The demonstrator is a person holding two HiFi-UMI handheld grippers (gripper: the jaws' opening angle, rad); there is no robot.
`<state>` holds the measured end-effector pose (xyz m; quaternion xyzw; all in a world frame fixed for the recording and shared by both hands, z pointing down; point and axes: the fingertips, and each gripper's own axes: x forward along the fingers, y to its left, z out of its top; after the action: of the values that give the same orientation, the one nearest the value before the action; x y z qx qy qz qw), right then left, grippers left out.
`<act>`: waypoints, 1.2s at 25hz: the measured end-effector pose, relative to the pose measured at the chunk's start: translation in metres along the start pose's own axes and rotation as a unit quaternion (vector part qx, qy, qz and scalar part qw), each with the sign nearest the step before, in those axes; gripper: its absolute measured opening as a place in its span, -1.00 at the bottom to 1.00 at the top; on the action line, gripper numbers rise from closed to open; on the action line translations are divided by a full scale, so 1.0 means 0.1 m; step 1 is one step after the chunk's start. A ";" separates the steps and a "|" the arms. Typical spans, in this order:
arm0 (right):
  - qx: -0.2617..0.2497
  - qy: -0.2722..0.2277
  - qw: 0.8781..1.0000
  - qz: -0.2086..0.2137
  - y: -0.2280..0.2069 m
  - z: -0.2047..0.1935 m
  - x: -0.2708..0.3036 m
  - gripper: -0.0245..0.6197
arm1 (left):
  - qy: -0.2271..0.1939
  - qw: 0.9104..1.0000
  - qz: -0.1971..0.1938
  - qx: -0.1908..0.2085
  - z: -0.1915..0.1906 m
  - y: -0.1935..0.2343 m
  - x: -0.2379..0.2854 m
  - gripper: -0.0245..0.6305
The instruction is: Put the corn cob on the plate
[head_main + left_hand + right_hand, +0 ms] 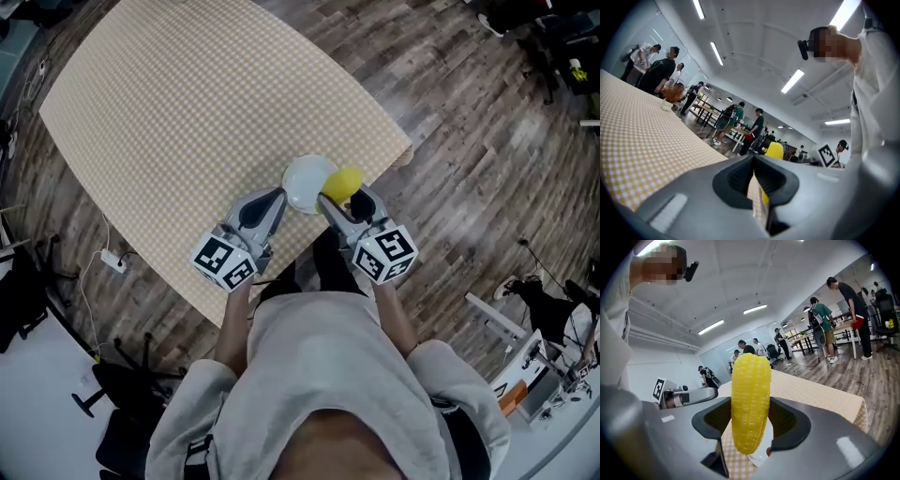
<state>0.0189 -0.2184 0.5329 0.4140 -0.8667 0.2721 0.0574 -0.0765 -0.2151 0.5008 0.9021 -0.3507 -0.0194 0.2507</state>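
The right gripper (pixel 345 199) clamps the corn cob (pixel 750 399) upright just above the plate (pixel 305 183) beneath its jaws, ready for lowering, while the left gripper (pixel 754 176) sits alongside, jaws together and empty.

Upright yellow corn cob (pixel 750 404), gripped, beside round white plate (pixel 302 184).

Left claw (pixel 277 195) jaws together and empty, right claw (pixel 330 202) clamped on the corn cob (pixel 344 181), both held forward side by side

Woven tablecloth (pixel 187 112), wooden floor (pixel 469 141), perhaps glossy plate (pixel 302 184)
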 end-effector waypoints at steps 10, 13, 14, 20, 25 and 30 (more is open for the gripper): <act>0.031 0.037 0.999 -0.009 -0.18 -0.47 0.16 -0.17 | 0.027 0.999 0.011 -0.031 -0.37 0.26 0.00 -0.90; 0.033 0.044 0.998 -0.014 -0.24 -0.55 0.19 -0.17 | 0.033 0.999 0.011 -0.039 -0.45 0.27 0.02 -0.90; 0.030 0.048 0.998 -0.016 -0.25 -0.57 0.19 -0.17 | 0.034 0.999 0.011 -0.041 -0.47 0.28 0.01 -0.90; -0.034 0.078 0.996 -0.023 -0.28 -0.63 0.26 -0.17 | 0.025 0.998 0.013 -0.048 -0.42 0.28 -0.01 -0.90; -0.123 0.118 0.985 -0.024 -0.23 -0.70 0.33 -0.17 | 0.022 0.998 0.018 -0.053 -0.40 0.31 -0.04 -0.90; -0.226 0.150 0.962 -0.035 -0.26 -0.74 0.38 -0.17 | 0.015 0.998 0.020 -0.057 -0.36 0.33 -0.03 -0.90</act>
<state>0.0045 -0.2190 0.6186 0.3752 -0.8720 0.1258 0.2881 -0.0915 -0.2181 0.5467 0.8791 -0.3635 -0.0205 0.3077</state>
